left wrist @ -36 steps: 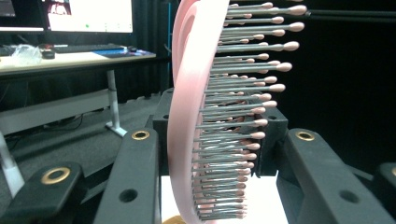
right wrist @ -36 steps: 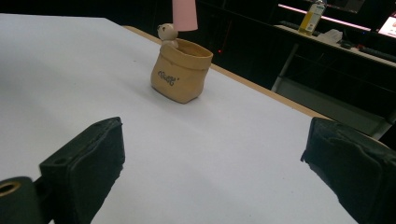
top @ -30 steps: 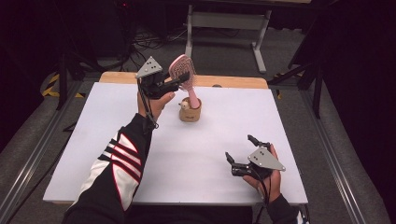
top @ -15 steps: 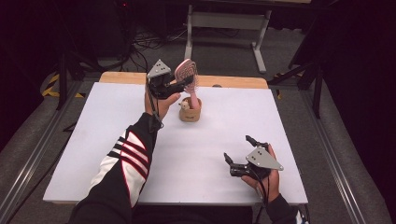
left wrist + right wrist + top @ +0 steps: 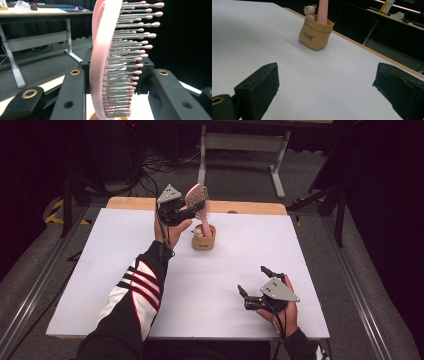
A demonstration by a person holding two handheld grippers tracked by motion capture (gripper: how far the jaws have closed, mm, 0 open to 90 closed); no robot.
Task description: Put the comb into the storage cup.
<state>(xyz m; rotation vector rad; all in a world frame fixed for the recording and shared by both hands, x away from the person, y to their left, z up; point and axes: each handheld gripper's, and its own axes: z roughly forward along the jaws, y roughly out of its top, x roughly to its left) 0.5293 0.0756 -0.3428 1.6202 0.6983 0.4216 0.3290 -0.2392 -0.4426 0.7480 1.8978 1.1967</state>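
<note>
In the upper middle of the high view, the left gripper (image 5: 192, 211) has its jaws clamped on the head of a pink hairbrush (image 5: 197, 199). The brush stands nearly upright, its handle down inside a small tan holder (image 5: 204, 240) on the white table (image 5: 110, 250). In the left gripper view the brush head (image 5: 101, 57) fills the centre, caught between the two black jaws, with its bristles pointing to the right of the frame.

As a judgement, the brush is light and stiff: a hard plastic body that will not bend in the grip, though its smooth curved back may slip. The bristles are thin metal pins with small pink ball tips; they give a little and could bend under a hard squeeze, so the head's solid rim or the handle is the better place to hold. The holder looks small and light, so it could tip or lift if the handle drags on its rim.

The holder is shaped like a little sack with dark lettering on its front and a small bear figure (image 5: 309, 11) at its edge; in the right gripper view the pink handle (image 5: 323, 11) rises from it.

At the lower right of the high view, the right gripper (image 5: 252, 290) rests on the table, jaws wide apart and holding nothing.
</note>
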